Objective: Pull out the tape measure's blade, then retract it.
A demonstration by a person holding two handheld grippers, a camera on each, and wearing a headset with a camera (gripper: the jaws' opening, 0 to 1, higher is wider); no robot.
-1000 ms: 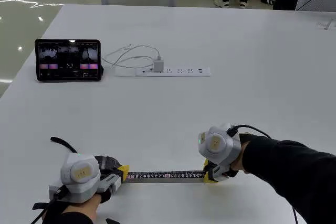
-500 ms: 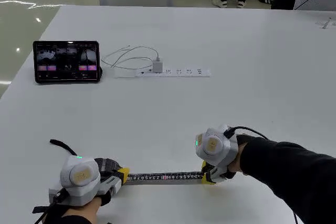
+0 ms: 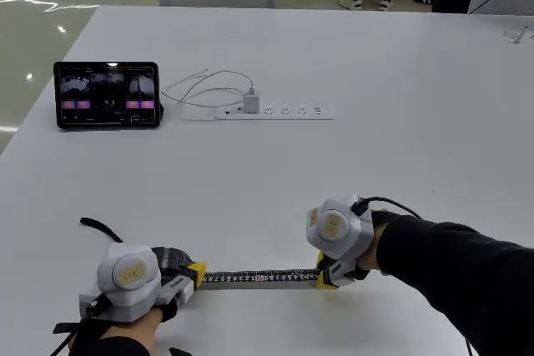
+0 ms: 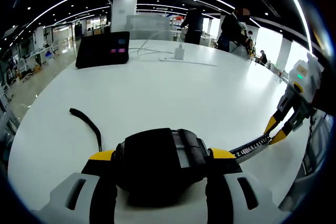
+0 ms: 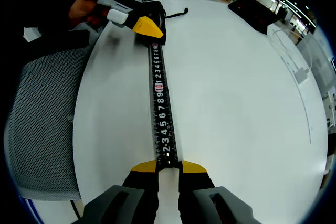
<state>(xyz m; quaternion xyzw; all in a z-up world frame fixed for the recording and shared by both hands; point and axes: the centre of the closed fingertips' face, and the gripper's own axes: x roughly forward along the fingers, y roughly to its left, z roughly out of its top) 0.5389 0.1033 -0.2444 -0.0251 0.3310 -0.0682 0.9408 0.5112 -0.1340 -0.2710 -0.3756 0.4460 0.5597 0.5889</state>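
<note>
A black tape measure case (image 3: 171, 260) sits near the table's front edge, and my left gripper (image 3: 185, 279) is shut on it. In the left gripper view the case (image 4: 160, 161) sits between the yellow-tipped jaws, with its strap (image 4: 86, 124) trailing to the left. The blade (image 3: 259, 276) lies flat on the table, stretched rightward to my right gripper (image 3: 325, 279). In the right gripper view that gripper (image 5: 168, 167) is shut on the end of the blade (image 5: 160, 103), which runs straight ahead to the case (image 5: 152, 11).
A tablet (image 3: 107, 95) stands at the far left. A white power strip (image 3: 279, 112) with a charger and coiled cable lies mid-table. A grey mesh chair (image 5: 39, 124) sits by the table edge. People stand beyond the far end.
My right gripper has moved a little left toward the case with the blade's end in it, so the exposed blade is slightly shorter. The left gripper has stayed in place.
</note>
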